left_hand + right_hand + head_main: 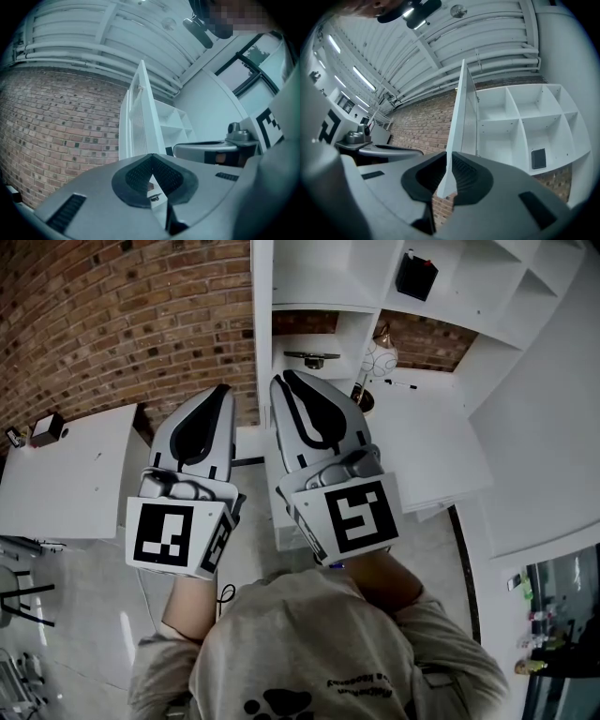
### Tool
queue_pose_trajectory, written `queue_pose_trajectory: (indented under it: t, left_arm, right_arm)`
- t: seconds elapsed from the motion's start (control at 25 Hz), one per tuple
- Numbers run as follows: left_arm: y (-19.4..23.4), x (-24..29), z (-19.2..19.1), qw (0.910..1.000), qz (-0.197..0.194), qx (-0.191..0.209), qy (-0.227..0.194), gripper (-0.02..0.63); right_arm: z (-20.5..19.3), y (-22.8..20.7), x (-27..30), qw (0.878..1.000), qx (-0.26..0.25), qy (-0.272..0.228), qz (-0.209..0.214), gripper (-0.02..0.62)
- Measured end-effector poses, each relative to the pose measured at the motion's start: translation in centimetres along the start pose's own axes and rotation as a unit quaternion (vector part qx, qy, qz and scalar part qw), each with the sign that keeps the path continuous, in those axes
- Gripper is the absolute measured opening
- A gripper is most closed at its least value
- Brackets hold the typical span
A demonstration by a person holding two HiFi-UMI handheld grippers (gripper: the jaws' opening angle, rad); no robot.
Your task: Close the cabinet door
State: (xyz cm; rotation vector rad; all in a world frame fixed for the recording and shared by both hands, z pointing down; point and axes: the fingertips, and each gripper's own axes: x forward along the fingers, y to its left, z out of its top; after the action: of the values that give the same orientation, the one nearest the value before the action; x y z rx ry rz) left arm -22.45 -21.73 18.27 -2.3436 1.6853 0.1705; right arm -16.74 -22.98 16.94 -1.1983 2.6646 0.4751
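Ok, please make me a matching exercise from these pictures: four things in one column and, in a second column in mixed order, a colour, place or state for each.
Column one
1. cabinet door
2. brick wall
3. black box
4. right gripper

Column two
a. inside a shelf compartment
b. jaws together
c. red-brown
d. white, standing open

Right pairs: 1-d, 2-c, 3-a, 4-b
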Motion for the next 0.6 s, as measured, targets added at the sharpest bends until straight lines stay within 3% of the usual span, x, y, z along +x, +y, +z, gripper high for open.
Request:
queue_pose_trajectory:
  t: [0.12,0.6]
  left_arm:
    - [0.6,0.6,0.4,1.0000,-0.005,0.001,-0.006,0.008]
    - [2.0,2.3,0.7,0.9995,-0.024,0.000,-0.018,0.008]
  right_arm:
    - [-0.1,0.2,1.3,1.000,-0.005,0.012,0.007,0.104]
    - [-0.7,-0.1,4.7,0.999,-0.005,0.032,-0.012,0.129]
